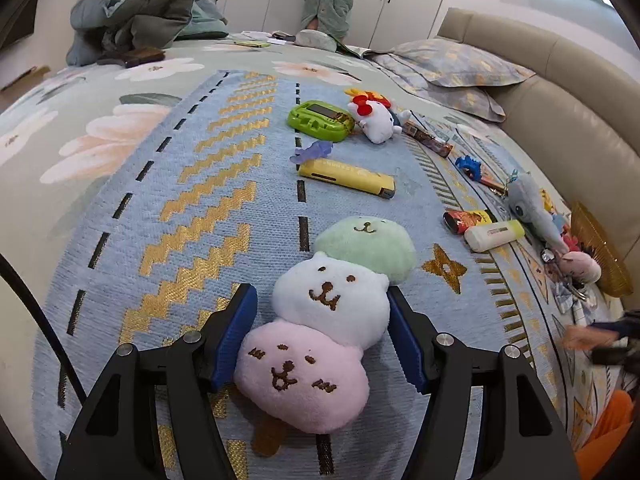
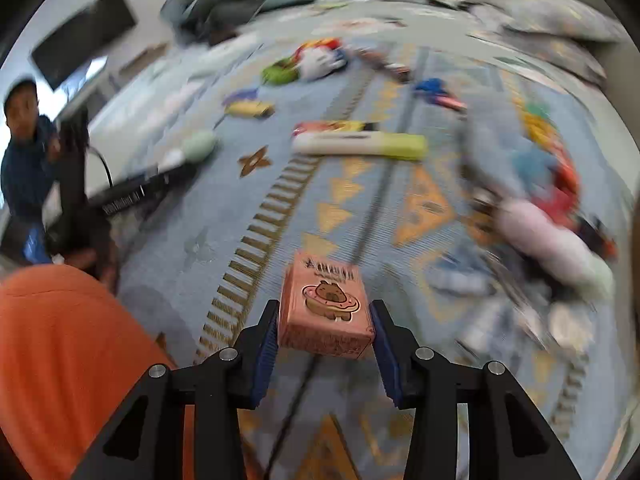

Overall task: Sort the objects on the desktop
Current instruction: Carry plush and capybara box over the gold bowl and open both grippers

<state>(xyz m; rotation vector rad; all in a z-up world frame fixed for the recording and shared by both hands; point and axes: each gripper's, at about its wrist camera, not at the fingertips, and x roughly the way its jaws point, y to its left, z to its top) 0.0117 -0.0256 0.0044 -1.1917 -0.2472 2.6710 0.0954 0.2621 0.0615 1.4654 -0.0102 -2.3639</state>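
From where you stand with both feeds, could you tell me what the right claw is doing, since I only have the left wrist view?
Observer: The right claw is shut on a pink box with a cartoon animal printed on it.
Operator: Thank you. Is the box resting on the blanket?
Observer: No, it is lifted above the blue patterned blanket.
Operator: Is that feed sharp?
Observer: The box is sharp, but everything beyond it is motion-blurred.
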